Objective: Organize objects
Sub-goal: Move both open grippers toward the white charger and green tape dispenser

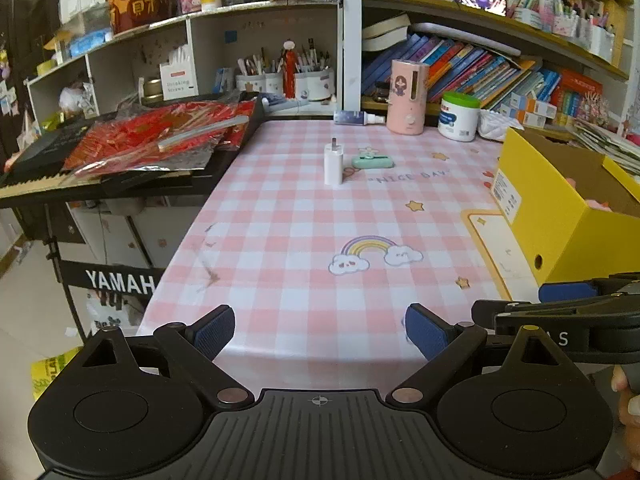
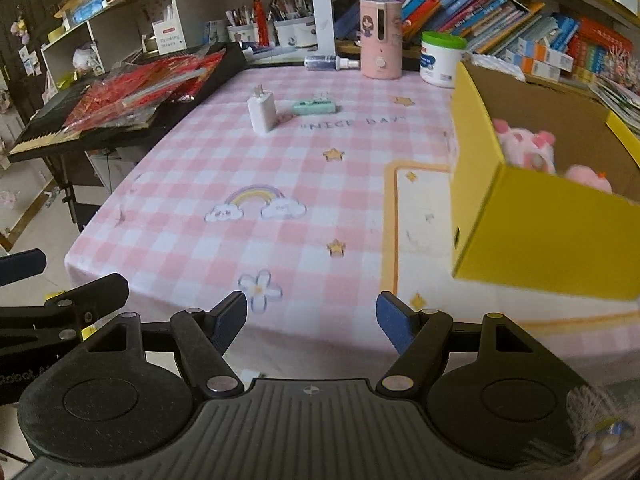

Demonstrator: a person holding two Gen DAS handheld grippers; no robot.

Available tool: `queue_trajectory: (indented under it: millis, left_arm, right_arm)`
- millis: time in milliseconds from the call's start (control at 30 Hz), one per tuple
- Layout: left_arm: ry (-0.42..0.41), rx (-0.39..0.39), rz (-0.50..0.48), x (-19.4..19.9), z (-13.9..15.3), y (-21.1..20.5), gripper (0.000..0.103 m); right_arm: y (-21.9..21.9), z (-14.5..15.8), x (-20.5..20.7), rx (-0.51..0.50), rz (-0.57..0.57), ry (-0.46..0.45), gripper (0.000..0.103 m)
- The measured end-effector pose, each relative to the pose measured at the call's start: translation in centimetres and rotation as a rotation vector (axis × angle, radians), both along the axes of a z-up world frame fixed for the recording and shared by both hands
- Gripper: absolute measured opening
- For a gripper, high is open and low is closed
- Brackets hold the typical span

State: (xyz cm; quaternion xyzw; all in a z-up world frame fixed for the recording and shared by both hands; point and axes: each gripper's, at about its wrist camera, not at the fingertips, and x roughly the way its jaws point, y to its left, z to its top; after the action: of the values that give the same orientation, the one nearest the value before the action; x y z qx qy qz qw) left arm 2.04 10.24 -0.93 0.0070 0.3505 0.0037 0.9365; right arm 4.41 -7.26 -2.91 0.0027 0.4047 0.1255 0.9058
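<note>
Yellow cardboard box [image 2: 536, 216] stood open at the right edge of the tabletop [image 2: 320, 184], which wore a pink checked cloth. Inside the box: a pink-and-white plush toy [image 2: 524, 144] against the near wall, a second pink soft thing [image 2: 588, 178] beside it, only partly visible over the rim.

White plug-in charger [image 2: 262, 114] stood upright toward the far-left part of the tabletop, prongs up. Small mint-green case [image 2: 314, 107] lay flat just beside it, to its right; could not tell whether the two touched.

Along the far edge: a dark spray bottle [image 2: 330, 63] on its side, a pink cylindrical device with a cartoon girl [image 2: 380, 38], a white tub with green lid [image 2: 442, 58], lid on, contents unseen. Pen cups [image 1: 280, 80] in the shelf cubby behind held brushes and pens.

Left gripper [image 1: 320, 332] hung over the near edge, jaws spread, nothing between them. Right gripper [image 2: 312, 322] alongside, also spread and empty.
</note>
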Motion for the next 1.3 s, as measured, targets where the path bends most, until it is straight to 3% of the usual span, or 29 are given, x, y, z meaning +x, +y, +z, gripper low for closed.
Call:
queue_trajectory:
  millis: [467,900,1300]
  left_arm:
    - [0.002,-0.016,0.017,6.6,0.0,-0.5,0.094]
    - [-0.041,0.006,0.038,12.9,1.3,-0.4,0.094]
    - [-0.043,0.019,0.036,17.8,0.3,-0.5,0.092]
  right_arm:
    - [0.2,0.4,7.7,0.0,0.014,-0.007,0.071]
    - [0.0,2.5,15.4,0.063,-0.012,-0.053,0.071]
    - [0.8,2.6,21.3,0.064,-0.001,-0.062,0.071]
